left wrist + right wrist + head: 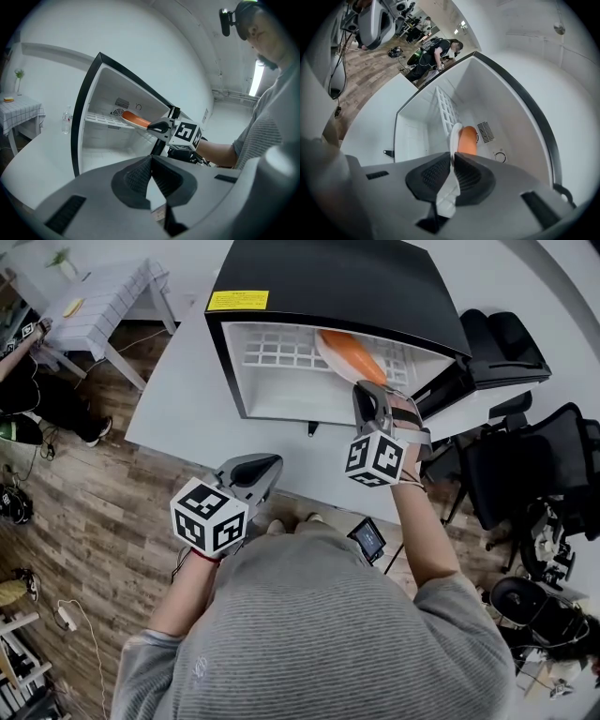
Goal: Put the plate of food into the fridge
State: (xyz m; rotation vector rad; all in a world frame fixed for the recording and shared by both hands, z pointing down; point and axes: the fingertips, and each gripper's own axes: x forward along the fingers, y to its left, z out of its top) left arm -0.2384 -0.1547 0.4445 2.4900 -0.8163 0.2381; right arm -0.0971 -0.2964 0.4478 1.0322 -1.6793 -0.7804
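A black mini fridge [328, 277] stands open on a white table [178, 399]. A white plate [349, 354] with orange food [467, 140] sits tilted on the wire shelf [281, 351] inside. My right gripper [367, 390] reaches into the fridge mouth and is shut on the plate's near rim [456, 136], which shows between its pads. In the left gripper view the plate [136, 120] sticks out from the right gripper [157, 126]. My left gripper [267, 465] hangs back near my body, shut and empty, its pads [140, 176] pressed together.
The fridge door [487, 362] swings open to the right. Black office chairs [534, 465] crowd the right side. A small white table [103, 296] and a seated person [19, 381] are at the left. A water bottle [65, 123] stands left of the fridge.
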